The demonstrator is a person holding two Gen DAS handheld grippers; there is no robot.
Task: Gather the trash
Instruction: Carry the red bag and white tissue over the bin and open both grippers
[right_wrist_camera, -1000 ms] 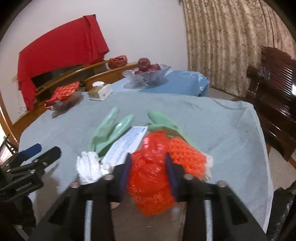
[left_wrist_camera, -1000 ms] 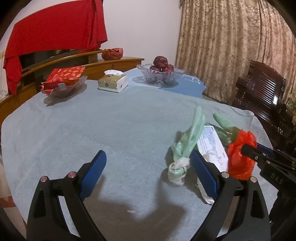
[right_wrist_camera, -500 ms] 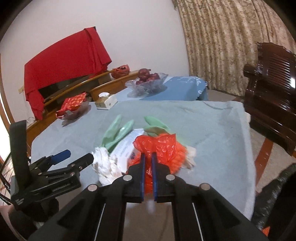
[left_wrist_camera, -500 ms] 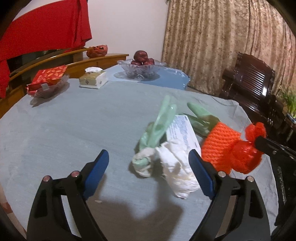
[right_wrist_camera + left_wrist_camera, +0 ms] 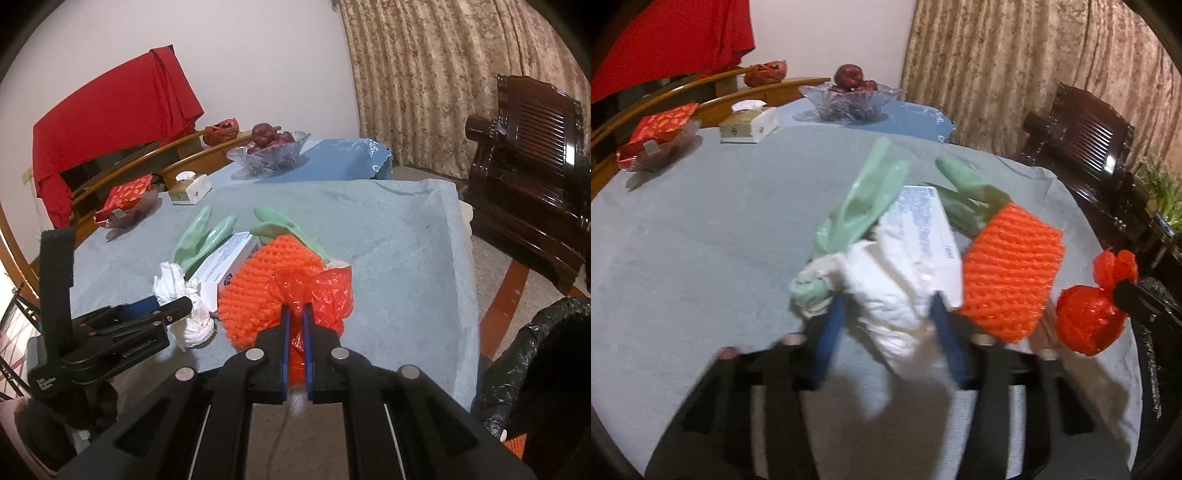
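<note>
Grey tabletop (image 5: 701,240) carries your trash pile. Your left claw (image 5: 886,325) has just been closing around the tissue (image 5: 897,295); your right claw (image 5: 295,314) pinches the red bag (image 5: 325,291).

Both tools – left tool (image 5: 886,332), right tool (image 5: 295,317) – black frames, blue pads, silver screws.

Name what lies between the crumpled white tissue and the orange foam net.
A white printed carton lies between the tissue and net, clearest in the right wrist view.
</note>
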